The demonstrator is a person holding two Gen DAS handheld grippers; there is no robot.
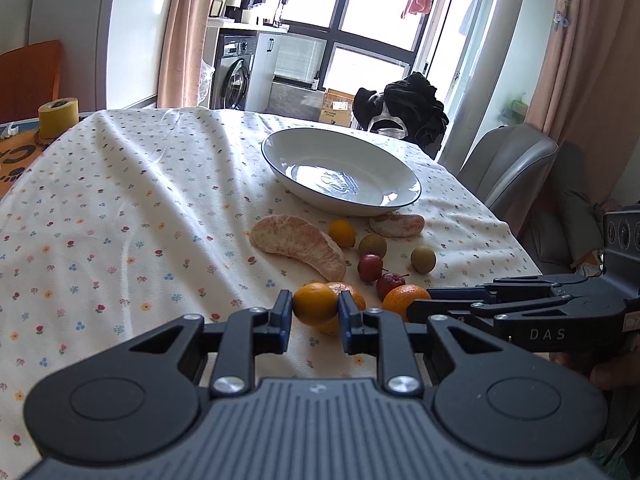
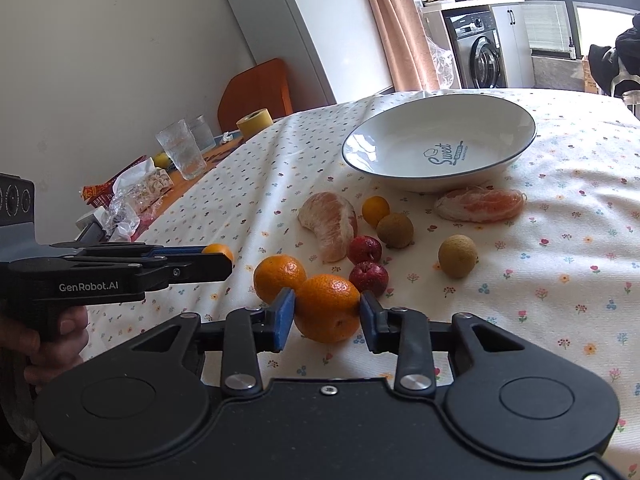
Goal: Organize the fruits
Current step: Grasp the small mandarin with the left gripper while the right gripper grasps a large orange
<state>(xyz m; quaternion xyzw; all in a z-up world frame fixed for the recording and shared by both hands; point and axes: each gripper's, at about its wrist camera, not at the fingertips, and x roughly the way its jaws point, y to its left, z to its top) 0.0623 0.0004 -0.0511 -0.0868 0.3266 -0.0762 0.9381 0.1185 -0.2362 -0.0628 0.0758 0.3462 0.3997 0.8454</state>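
My left gripper (image 1: 315,309) is shut on a small orange citrus (image 1: 315,303), just in front of a tangerine (image 1: 352,294) on the flowered tablecloth. My right gripper (image 2: 328,312) is shut on a larger tangerine (image 2: 328,306); the other tangerine (image 2: 279,276) touches it on the left. Further back lie two red fruits (image 2: 368,268), two brown round fruits (image 2: 457,256), a small yellow citrus (image 2: 375,209) and two peeled pomelo segments (image 2: 332,220). Behind them stands an empty white bowl (image 2: 400,140) with a dark rim. Each gripper shows in the other's view.
Glasses (image 2: 184,152), a yellow tape roll (image 2: 254,122) and snack wrappers (image 2: 136,188) sit on the table's uncovered left part. An orange chair (image 2: 256,92) stands behind it. A grey chair (image 1: 508,164) is by the table's right edge. A hand (image 2: 56,336) holds the left gripper.
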